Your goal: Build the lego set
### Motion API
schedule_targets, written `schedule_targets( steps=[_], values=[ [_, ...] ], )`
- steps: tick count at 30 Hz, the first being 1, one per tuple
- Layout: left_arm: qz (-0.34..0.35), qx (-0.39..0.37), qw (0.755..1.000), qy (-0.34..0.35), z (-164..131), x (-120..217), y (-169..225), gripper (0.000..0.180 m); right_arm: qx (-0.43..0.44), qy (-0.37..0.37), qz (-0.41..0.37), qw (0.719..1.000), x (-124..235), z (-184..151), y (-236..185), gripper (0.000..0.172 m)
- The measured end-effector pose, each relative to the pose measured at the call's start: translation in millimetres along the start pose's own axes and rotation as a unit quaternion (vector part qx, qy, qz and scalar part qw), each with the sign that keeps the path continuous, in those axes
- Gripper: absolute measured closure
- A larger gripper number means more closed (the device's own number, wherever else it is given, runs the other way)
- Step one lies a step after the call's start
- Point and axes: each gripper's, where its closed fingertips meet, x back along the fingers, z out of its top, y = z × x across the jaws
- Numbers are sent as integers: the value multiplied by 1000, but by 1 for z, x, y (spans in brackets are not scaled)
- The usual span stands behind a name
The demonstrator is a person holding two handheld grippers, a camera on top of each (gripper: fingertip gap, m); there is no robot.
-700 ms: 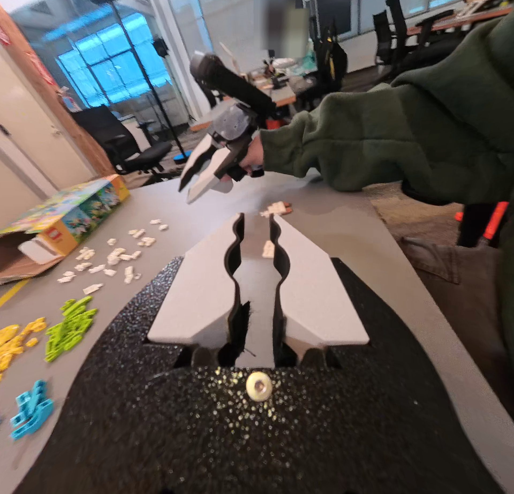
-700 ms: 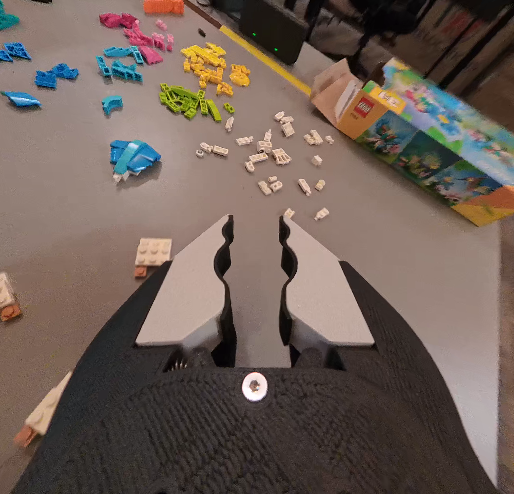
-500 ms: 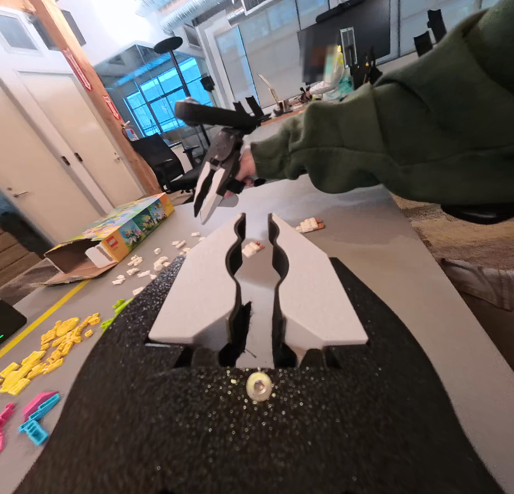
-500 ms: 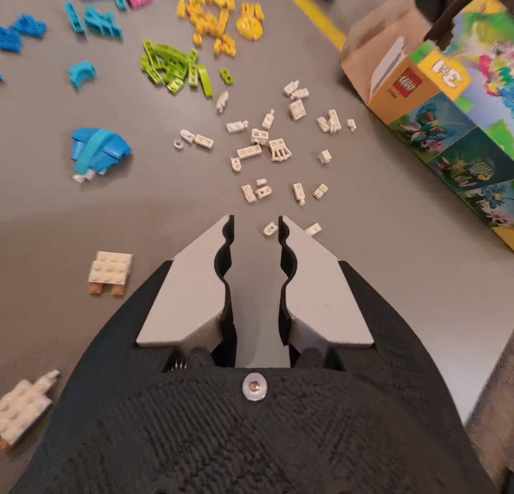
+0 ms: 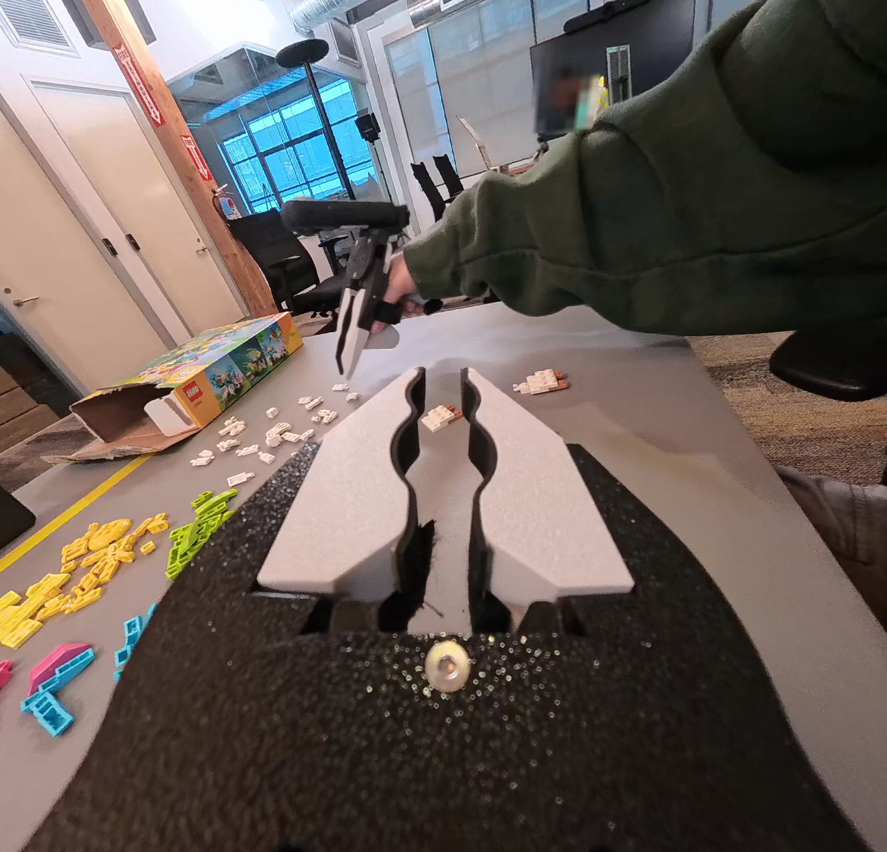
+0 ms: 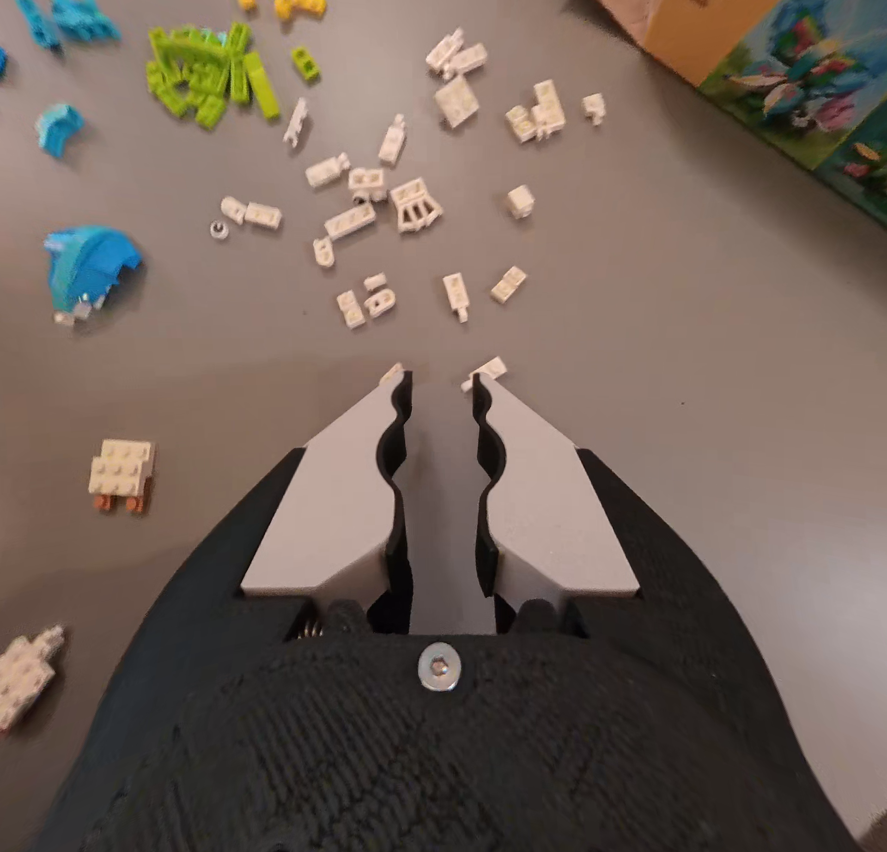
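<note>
- The right gripper [image 6: 441, 380] has its fingers [image 6: 345, 493] parted by a narrow gap with only bare grey tabletop [image 6: 672, 397] between them — nothing is held.
- Two small white pieces lie right at its tips: one [image 6: 391, 373] peeks out beside the left tip, another [image 6: 489, 367] beside the right.
- More loose white pieces [image 6: 408, 195] are scattered just ahead, with green [image 6: 206, 75], yellow and blue ones farther off, and a colourful box [image 6: 768, 61] to the right.
- The left gripper [image 5: 442, 377] is also slightly open and bare; a small white-and-brown brick build [image 5: 441, 416] lies on the tabletop beyond its tips, seen through the gap.
- A second such build [image 5: 542, 381] lies farther right.
</note>
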Motion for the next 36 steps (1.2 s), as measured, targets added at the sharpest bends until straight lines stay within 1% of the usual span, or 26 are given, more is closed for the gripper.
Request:
schedule_targets(
  steps=[2,5,9,13,18,23,26,30,33,36],
  values=[
    [1,6,1000,2,0,1,-1,169,-19,14,9,1000,-3,7,5,148],
    [4,13,1000,1,-1,1,-4,169,18,14,1,1000,-10,14,11,149],
    [3,20,1000,-3,-3,0,-5,169,64,39,77,994,-20,27,-17,150],
    [-1,21,1000,-6,-4,0,-4,169,78,14,99,992,-29,22,-22,150],
    [2,25,1000,-6,-5,0,-6,170,66,22,116,991,-31,27,-23,149],
    [4,32,999,-5,-5,1,-8,170,76,9,90,993,-32,24,-23,147],
    [3,32,999,-5,-5,0,-7,170,74,19,68,995,-30,27,-21,146],
    [5,27,1000,-9,-6,0,-8,170,-4,68,26,997,-28,42,-6,136],
    [10,24,1000,-11,-7,1,-10,170,-37,102,-36,993,-21,51,18,136],
    [10,31,999,-15,-9,2,-12,170,-57,104,-70,991,-21,54,35,139]
  ],
)
